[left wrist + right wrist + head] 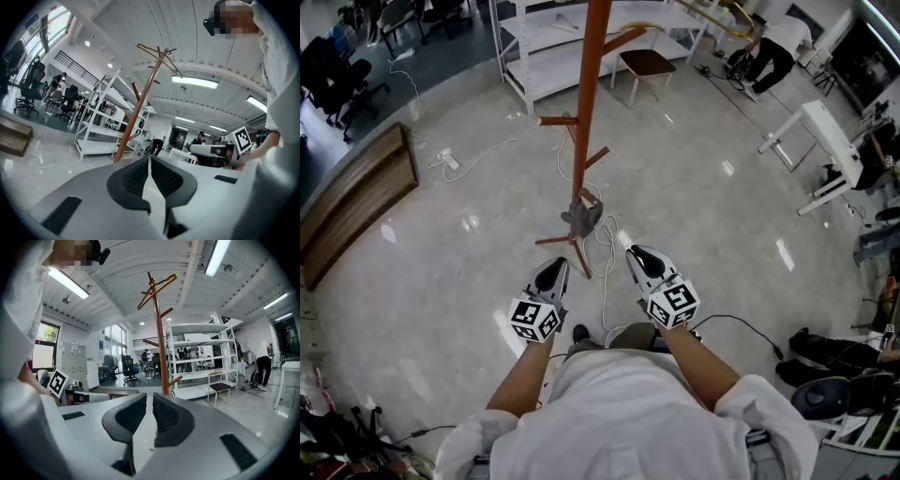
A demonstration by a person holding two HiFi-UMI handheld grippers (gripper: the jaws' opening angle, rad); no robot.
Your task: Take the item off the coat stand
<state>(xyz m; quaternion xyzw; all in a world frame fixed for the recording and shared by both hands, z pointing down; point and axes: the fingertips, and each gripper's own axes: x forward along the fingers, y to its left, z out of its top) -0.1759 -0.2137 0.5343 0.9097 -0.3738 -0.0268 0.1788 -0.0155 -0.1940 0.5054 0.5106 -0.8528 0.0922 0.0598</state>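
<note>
Currently, approach stage: left tongs and right tongs are held shut, empty, short of coat stand; raising and opening toward its hanger is judged needed.

Coat stand ahead of left tongs and right tongs, shelving rack behind it, bench far left

the coat stand is a slim reddish-brown wooden pole, upright on spread feet on the pale glossy floor. short pegs angle upward off it at several heights. a thin yellow-brown hanger sits tilted across the top pegs. low against the pole, just above the feet, sits a grey bundle, possibly crumpled cloth.
</note>
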